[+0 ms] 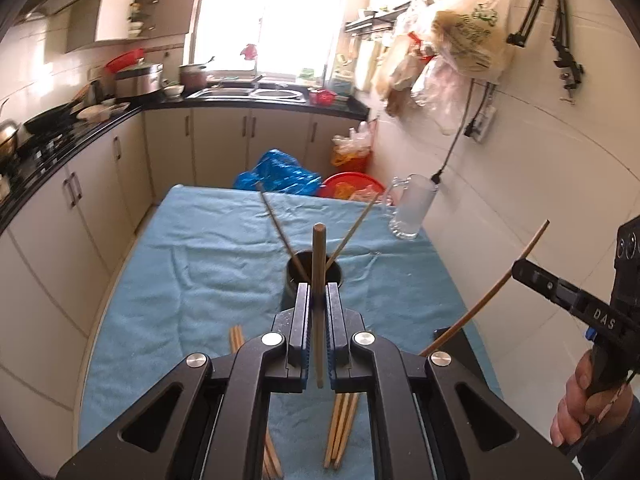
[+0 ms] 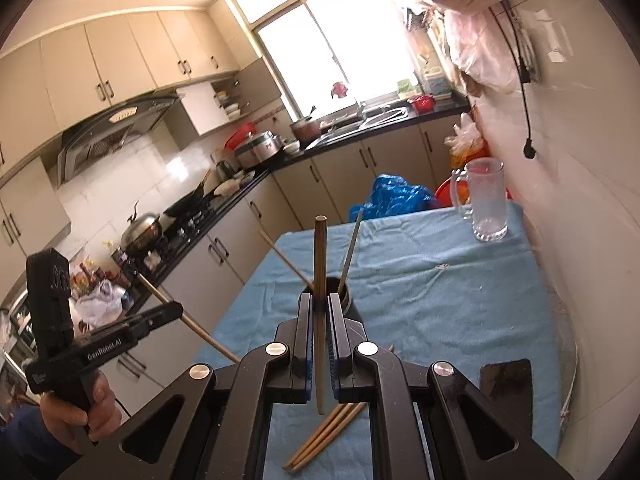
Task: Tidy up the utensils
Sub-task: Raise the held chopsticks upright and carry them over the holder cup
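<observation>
My left gripper (image 1: pixel 319 288) is shut on a brown wooden chopstick (image 1: pixel 319 248) that stands nearly upright, just in front of a black cup (image 1: pixel 290 290) holding two slanted chopsticks. My right gripper (image 2: pixel 320 298) is likewise shut on an upright chopstick (image 2: pixel 320 248) in front of the same cup (image 2: pixel 347 300). Each gripper shows in the other's view, raised above the table edge: the right gripper (image 1: pixel 520 270) with its chopstick (image 1: pixel 472 314), the left gripper (image 2: pixel 178 308) with its chopstick (image 2: pixel 208 338). Loose chopsticks (image 1: pixel 340 432) (image 2: pixel 324 440) lie on the blue cloth below the jaws.
The table under the blue cloth (image 1: pixel 200 260) stands against a white tiled wall on the right. A glass mug (image 1: pixel 412 208) (image 2: pixel 486 200) stands at its far right corner. A flat black object (image 2: pixel 506 392) lies near the right edge. Kitchen cabinets run along the left.
</observation>
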Demonstrator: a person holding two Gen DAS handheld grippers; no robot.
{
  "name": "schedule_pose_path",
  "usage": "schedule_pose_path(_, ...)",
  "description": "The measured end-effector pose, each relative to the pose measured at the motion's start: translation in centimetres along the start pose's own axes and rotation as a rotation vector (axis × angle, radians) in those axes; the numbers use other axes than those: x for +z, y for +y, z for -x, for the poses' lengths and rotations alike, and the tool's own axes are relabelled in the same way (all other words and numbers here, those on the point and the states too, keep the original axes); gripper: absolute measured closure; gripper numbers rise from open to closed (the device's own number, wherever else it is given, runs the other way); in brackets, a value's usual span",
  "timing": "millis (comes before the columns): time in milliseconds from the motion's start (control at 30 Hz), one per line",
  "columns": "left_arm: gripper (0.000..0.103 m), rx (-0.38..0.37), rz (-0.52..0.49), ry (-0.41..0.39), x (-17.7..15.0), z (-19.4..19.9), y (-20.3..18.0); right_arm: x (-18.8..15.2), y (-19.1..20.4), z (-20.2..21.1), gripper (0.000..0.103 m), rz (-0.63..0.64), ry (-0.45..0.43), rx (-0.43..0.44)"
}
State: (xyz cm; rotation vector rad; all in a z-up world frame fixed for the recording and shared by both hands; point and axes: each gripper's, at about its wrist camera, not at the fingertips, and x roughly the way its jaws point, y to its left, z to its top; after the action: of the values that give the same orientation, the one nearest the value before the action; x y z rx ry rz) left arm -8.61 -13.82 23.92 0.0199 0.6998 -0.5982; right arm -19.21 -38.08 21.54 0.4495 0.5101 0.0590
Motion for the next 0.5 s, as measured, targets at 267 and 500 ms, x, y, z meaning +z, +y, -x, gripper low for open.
schedule_pose_path(267, 0.097, -0.097, -0.006, -0.030, 3.0, -1.0, 1.8, 2.1, 1.4, 0.0, 0.096, -0.046, -0.039, -0.038)
schedule_pose_path(500, 0.097, -0.159, -0.042, -0.075, 6.4, -1.4, 4.5, 4.7, 3.3, -1.4, 0.096, -0.090, -0.074, -0.072)
